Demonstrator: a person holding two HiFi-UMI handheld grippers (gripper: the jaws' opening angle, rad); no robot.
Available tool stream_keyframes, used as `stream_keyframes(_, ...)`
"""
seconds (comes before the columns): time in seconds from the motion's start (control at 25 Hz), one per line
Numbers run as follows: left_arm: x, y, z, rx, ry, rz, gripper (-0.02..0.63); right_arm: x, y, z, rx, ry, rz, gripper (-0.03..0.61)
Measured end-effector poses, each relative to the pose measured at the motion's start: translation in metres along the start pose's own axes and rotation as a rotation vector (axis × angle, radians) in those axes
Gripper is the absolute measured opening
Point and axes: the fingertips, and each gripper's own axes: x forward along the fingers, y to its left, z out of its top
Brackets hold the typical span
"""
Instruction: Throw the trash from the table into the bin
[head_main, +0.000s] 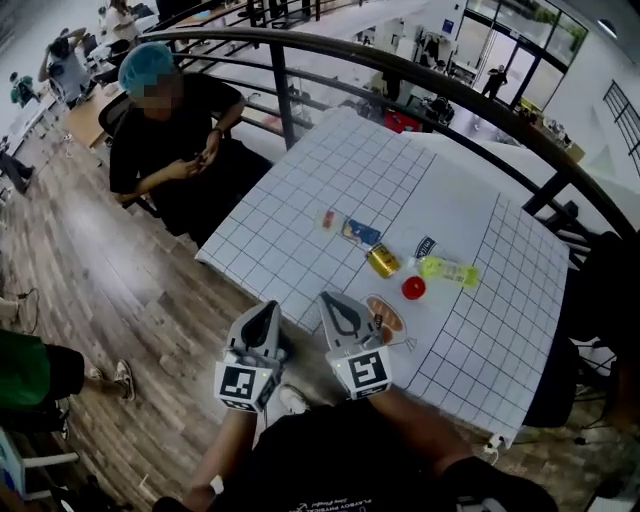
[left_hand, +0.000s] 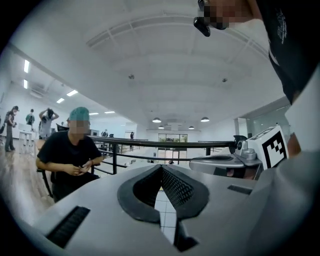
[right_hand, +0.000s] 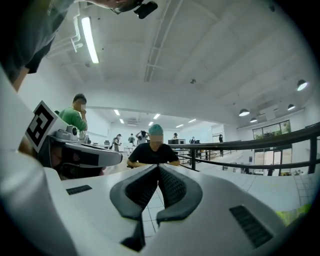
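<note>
By the near edge of the bench (head_main: 300, 190), left tool (head_main: 266, 312) and right tool (head_main: 336, 303) are pressed together, empty, seemingly poised before reaching the can (head_main: 382, 261) and bottle (head_main: 448, 270) beyond.

Table (head_main: 300, 215) left half open to pass; can (head_main: 382, 261), bottle (head_main: 448, 270) (mid-right) & railing (head_main: 282, 95) behind obstruct.

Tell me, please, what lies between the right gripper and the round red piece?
An orange wrapper lies between the right gripper and the round red piece; the head view shows it.
</note>
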Motion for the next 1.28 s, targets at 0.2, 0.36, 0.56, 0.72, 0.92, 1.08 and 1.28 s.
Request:
stream_keyframes(0.2, 0.044, -0.051, -0.008, 0.01, 0.013, -0.107, 0.022, -0.04, -0.057, -0.015, -0.004, 0.03, -0.103, 0.025)
stream_keyframes(0.36, 0.076, -0.09, -0.012, 0.015, 0.019, -0.18, 0.023, -0.07, -0.093, -0.025, -0.009, 0.054, -0.169, 0.025)
stream_keyframes(0.56, 0.111, -0.134, -0.02, 0.014, 0.032, -0.243, 0.021, -0.102, -0.137, -0.035, -0.022, 0.069, -0.24, 0.025)
stream_keyframes(0.72, 0.135, -0.167, -0.029, 0.046, 0.048, -0.283, 0.022, -0.124, -0.167, -0.051, 0.002, 0.091, -0.28, 0.025)
stream_keyframes(0.92, 0.149, -0.194, -0.022, 0.044, 0.048, -0.313, 0.021, -0.139, -0.182, -0.052, 0.012, 0.108, -0.315, 0.025)
stream_keyframes(1.08, 0.161, -0.208, -0.032, 0.053, 0.066, -0.347, 0.022, -0.146, -0.191, -0.067, 0.03, 0.125, -0.354, 0.025)
stream_keyframes(1.28, 0.172, -0.208, -0.043, 0.057, 0.089, -0.397, 0.022, -0.141, -0.2, -0.083, 0.047, 0.16, -0.393, 0.026)
